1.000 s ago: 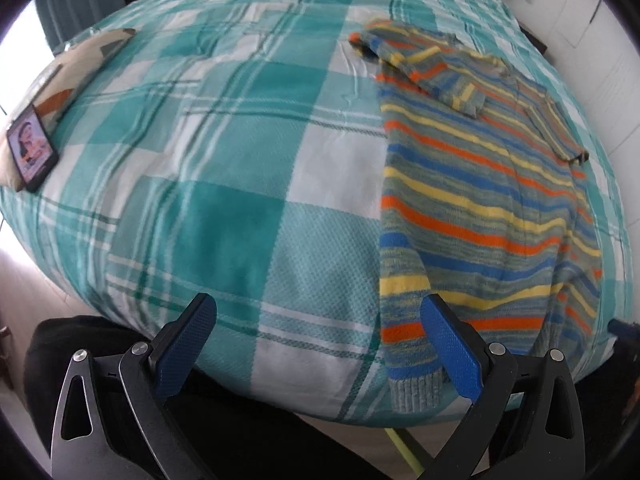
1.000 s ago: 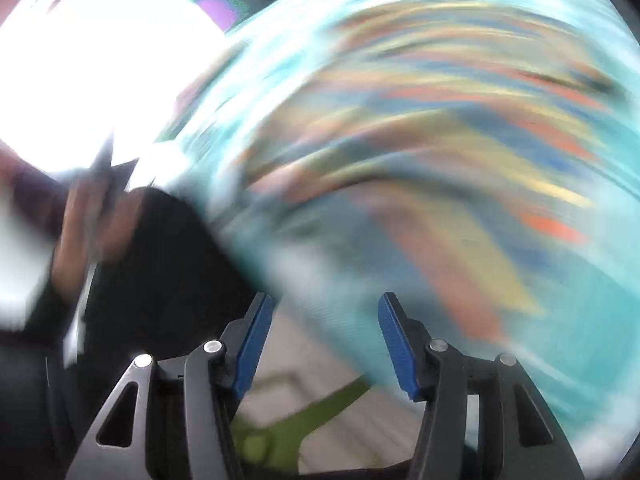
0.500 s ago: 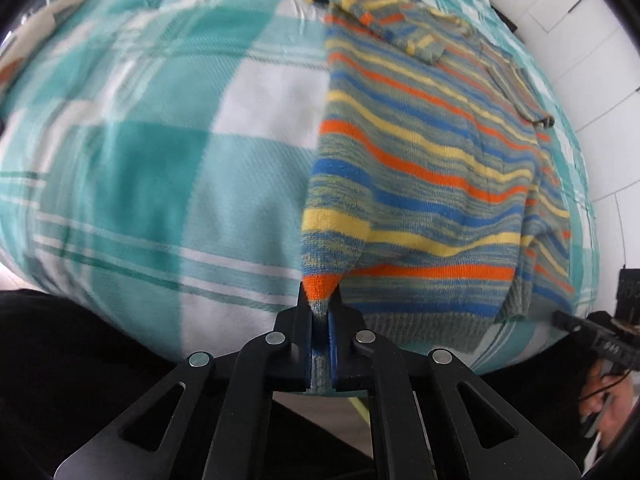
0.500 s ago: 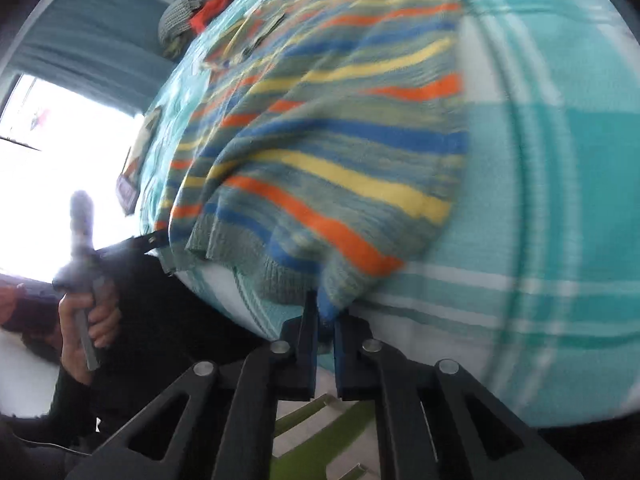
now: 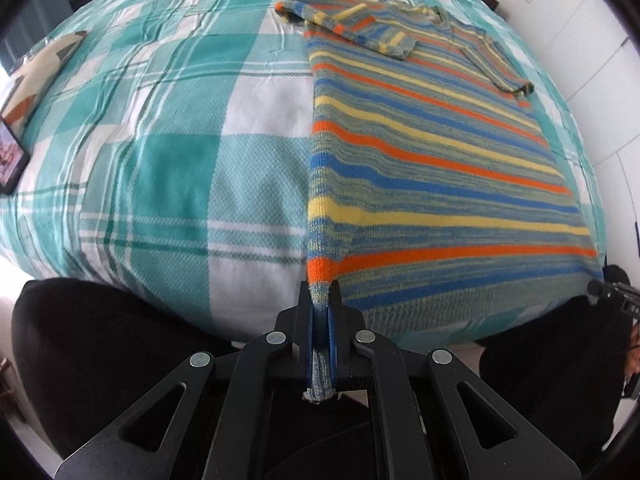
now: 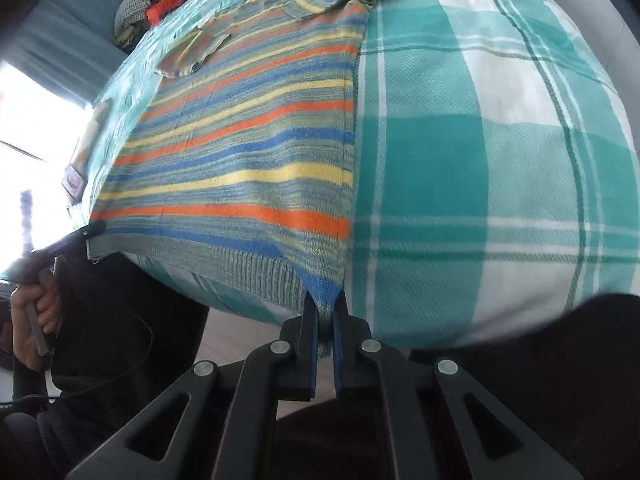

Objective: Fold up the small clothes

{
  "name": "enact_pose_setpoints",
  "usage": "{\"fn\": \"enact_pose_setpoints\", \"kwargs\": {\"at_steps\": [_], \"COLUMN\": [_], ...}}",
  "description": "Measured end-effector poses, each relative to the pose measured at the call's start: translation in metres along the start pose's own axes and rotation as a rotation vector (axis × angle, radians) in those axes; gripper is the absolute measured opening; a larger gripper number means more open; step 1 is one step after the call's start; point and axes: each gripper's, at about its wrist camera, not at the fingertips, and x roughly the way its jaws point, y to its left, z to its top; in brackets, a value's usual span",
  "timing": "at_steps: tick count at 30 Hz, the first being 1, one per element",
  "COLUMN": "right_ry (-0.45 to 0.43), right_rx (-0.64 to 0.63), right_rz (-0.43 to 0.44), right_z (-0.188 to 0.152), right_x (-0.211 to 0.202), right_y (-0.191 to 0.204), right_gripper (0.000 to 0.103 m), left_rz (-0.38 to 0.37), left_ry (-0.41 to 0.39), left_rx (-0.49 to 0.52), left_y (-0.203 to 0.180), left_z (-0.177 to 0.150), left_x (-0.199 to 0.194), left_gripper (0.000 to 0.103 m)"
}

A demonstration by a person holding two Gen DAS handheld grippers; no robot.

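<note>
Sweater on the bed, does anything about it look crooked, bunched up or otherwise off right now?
Nothing stands out. The striped sweater lies flat on the checked bedspread, both sleeves folded across the chest. The left gripper and right gripper each pinch a bottom hem corner, and only those corners are pulled up into small peaks.

A teal-and-white plaid bed (image 5: 168, 168) carries a flat striped sweater (image 5: 432, 168) and a cushion (image 5: 36, 76).

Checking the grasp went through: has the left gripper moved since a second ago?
Yes. The left gripper slid right along the near edge of the plaid bedspread to the striped sweater, and its fingers are now shut on the hem corner.
</note>
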Motion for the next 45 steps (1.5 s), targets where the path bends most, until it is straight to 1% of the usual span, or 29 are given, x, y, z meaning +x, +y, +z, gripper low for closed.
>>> {"fn": "enact_pose_setpoints", "kwargs": {"at_steps": [3,5,7,9,12,14,16,17,18,19,20,21,23,25,26,27,28,29,30,31,33,35,37,38,40,41,42,43,45], "right_ry": [0.016,0.040,0.067,0.103,0.135,0.141,0.147,0.150,0.158,0.163,0.155,0.136,0.080,-0.024,-0.091,-0.135,-0.177,-0.231,-0.264,-0.292,-0.322,-0.325,-0.305,-0.299,-0.264,-0.266,-0.292,-0.306,-0.368], "right_rx": [-0.006,0.006,0.033,0.064,0.068,0.077,0.092,0.096,0.099,0.098,0.091,0.077,0.027,-0.056,-0.121,-0.174,-0.230,-0.300,-0.349,-0.399,-0.510,-0.584,-0.605,-0.604,-0.567,-0.499,-0.431,-0.368,-0.212], "right_rz": [-0.010,-0.010,-0.023,-0.056,-0.096,-0.119,-0.118,-0.107,-0.108,-0.115,-0.126,-0.143,-0.218,-0.328,-0.396,-0.435,-0.451,-0.425,-0.395,-0.366,-0.304,-0.262,-0.283,-0.304,-0.345,-0.302,-0.271,-0.277,-0.220], "right_z": [-0.006,-0.007,-0.009,-0.006,0.001,0.005,0.005,0.004,0.003,0.003,0.003,0.004,0.014,0.036,0.053,0.068,0.085,0.108,0.126,0.142,0.177,0.210,0.240,0.248,0.262,0.272,0.277,0.280,0.277], "right_x": [-0.005,0.002,0.018,0.044,0.065,0.073,0.073,0.070,0.067,0.062,0.052,0.038,0.009,-0.024,-0.040,-0.048,-0.054,-0.058,-0.058,-0.052,-0.026,0.013,0.058,0.084,0.116,0.122,0.117,0.107,0.070], "right_y": [0.004,0.001,-0.009,-0.013,-0.009,-0.008,-0.011,-0.017,-0.019,-0.022,-0.029,-0.033,-0.036,-0.036,-0.032,-0.028,-0.021,-0.010,-0.001,0.010,0.035,0.057,0.066,0.072,0.069,0.058,0.048,0.037,0.002], "right_gripper": [0.005,0.005,0.005,0.005,0.005,0.006,0.008,0.009,0.018,0.033,0.039,0.042,0.042,0.044,0.046,0.051,0.053,0.053,0.054,0.055,0.055,0.055,0.055,0.055,0.054,0.054,0.028,0.004,0.004], "left_rz": [0.017,0.051,0.097,0.164,0.261,0.298,0.330,0.354,0.367,0.365,0.362,0.360,0.346,0.342,0.338,0.328,0.313,0.299,0.284,0.268,0.243,0.241,0.259,0.271,0.292,0.296,0.299,0.302,0.301], "left_ry": [0.020,0.050,0.110,0.153,0.161,0.160,0.159,0.158,0.147,0.125,0.098,0.069,0.003,-0.078,-0.113,-0.145,-0.170,-0.183,-0.188,-0.184,-0.187,-0.193,-0.195,-0.192,-0.166,-0.155,-0.145,-0.137,-0.128], "left_rx": [-0.003,-0.012,-0.026,-0.005,0.049,0.054,0.052,0.046,0.033,0.018,0.002,-0.018,-0.056,-0.098,-0.119,-0.141,-0.165,-0.183,-0.199,-0.212,-0.217,-0.202,-0.184,-0.181,-0.186,-0.192,-0.200,-0.209,-0.216], "left_y": [0.000,-0.002,-0.005,-0.013,-0.028,-0.032,-0.030,-0.027,-0.023,-0.017,-0.012,-0.005,0.007,0.017,0.018,0.021,0.023,0.022,0.023,0.022,0.020,0.009,0.003,0.003,0.009,0.011,0.015,0.020,0.025], "left_z": [-0.002,0.004,0.010,0.015,0.019,0.020,0.019,0.018,0.016,0.015,0.013,0.013,0.014,0.021,0.024,0.028,0.034,0.035,0.037,0.038,0.042,0.040,0.031,0.028,0.021,0.019,0.016,0.013,0.010], "left_x": [0.005,0.022,0.050,0.075,0.096,0.097,0.093,0.088,0.081,0.071,0.058,0.043,0.016,-0.008,-0.015,-0.021,-0.026,-0.029,-0.030,-0.030,-0.033,-0.035,-0.036,-0.035,-0.030,-0.030,-0.030,-0.029,-0.027], "left_gripper": [0.004,0.004,0.004,0.004,0.005,0.006,0.021,0.047,0.073,0.078,0.079,0.079,0.079,0.083,0.086,0.086,0.086,0.086,0.086,0.086,0.086,0.086,0.086,0.086,0.086,0.086,0.086,0.086,0.086]}}
